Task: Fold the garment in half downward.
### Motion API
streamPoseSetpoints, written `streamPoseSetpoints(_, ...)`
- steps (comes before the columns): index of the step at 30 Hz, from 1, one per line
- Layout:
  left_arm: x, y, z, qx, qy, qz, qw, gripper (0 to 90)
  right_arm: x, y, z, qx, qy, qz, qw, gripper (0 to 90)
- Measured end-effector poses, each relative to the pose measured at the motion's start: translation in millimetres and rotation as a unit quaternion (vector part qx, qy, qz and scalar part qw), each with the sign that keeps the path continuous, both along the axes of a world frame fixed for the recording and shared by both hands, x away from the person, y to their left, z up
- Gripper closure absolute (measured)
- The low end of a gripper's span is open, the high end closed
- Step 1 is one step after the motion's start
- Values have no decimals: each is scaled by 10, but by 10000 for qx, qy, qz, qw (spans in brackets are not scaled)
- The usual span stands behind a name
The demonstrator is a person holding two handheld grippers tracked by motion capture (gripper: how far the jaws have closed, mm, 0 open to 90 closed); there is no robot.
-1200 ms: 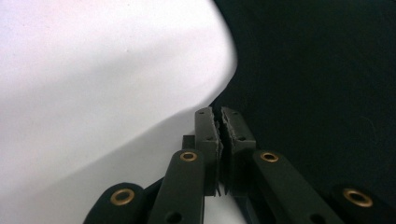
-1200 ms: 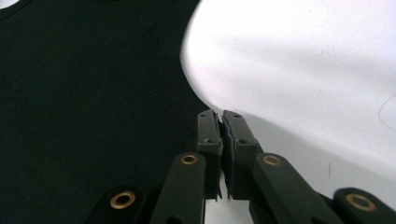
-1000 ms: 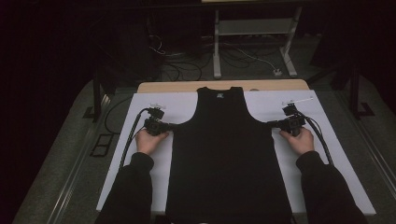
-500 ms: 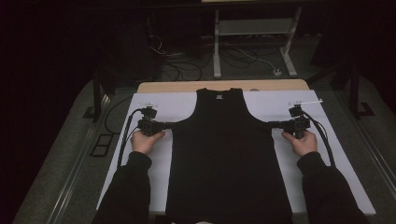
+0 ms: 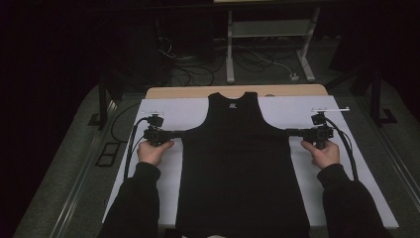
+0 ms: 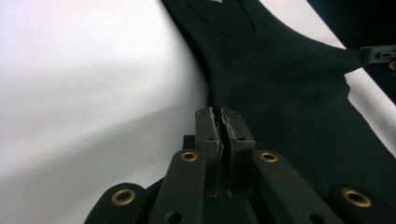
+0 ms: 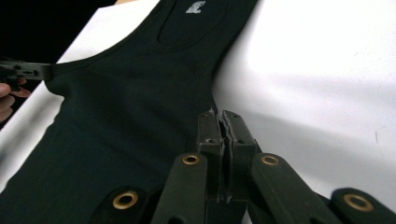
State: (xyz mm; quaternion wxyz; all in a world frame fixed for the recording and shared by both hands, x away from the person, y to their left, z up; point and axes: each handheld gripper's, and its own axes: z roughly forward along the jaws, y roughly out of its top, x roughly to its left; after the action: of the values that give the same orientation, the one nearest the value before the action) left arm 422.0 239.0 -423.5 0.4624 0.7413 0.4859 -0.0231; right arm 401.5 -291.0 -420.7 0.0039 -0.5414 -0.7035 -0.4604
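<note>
Pinching one black tank top (image 5: 242,168), two grippers: left gripper (image 5: 179,133), right gripper (image 5: 289,132).

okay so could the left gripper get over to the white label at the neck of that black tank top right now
Probably not as things stand. The left gripper is shut on the side edge of the black tank top under the armhole. The white label lies uncovered farther up the white sheet, so it would need to let go first.

Left hand-held gripper (image 5: 177,133) and right hand-held gripper (image 5: 292,132) clamped, pointing inward.
</note>
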Motion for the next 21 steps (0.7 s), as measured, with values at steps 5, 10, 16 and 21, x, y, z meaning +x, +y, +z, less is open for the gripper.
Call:
streamPoseSetpoints(5, -101, 57, 0, -68, 65, 67, 9999, 853, -74, -39, 16, -16, 55, -14, 10000, 857)
streamPoseSetpoints(10, -179, 70, 16, -102, 97, 28, 9999, 852, -128, -71, 48, 4, 59, -49, 10000, 857)
streamPoseSetpoints(16, -236, 60, 15, -89, 174, -68, 9998, 851, -255, -100, 83, 48, 75, -31, 10000, 857)
streamPoseSetpoints(21, -316, 59, 26, -104, 226, -102, 9996, 850, -347, -103, 72, -7, 184, -6, 9998, 857)
